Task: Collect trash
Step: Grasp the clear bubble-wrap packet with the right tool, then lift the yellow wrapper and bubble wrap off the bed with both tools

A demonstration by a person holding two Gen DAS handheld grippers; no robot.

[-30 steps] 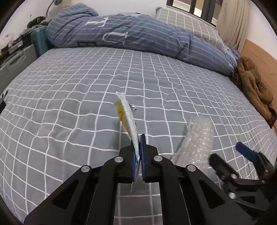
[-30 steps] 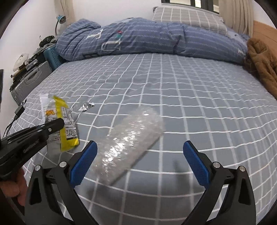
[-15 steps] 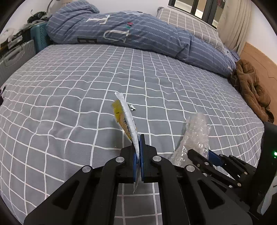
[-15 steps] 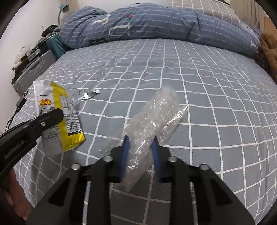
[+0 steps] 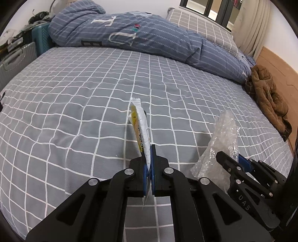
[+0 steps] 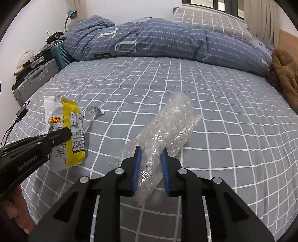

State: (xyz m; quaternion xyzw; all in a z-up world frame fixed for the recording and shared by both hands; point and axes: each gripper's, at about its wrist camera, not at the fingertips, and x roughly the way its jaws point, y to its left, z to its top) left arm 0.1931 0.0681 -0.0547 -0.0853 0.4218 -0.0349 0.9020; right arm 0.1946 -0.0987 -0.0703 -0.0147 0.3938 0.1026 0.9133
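Right jaws, wide a second ago, now clamp the bubble wrap and raise it off the bed.

Held by its near end in the right gripper (image 6: 150,167), the bubble wrap (image 6: 167,126) trails toward the duvet (image 6: 167,39), likely so it lifts clear. Beside it, the left gripper (image 5: 149,167) pinches the yellow snack wrapper (image 5: 140,128) upright, jaws narrow. A small foil scrap (image 6: 94,111) lies on the bed (image 6: 232,121) beyond the wrapper, uncollected.

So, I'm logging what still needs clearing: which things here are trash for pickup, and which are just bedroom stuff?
Trash:
- snack wrapper, in the left gripper
- bubble wrap, in the right gripper
- foil scrap, loose on the bed

Lying about:
- duvet
- pillow
- brown jacket
- suitcases
- lamp
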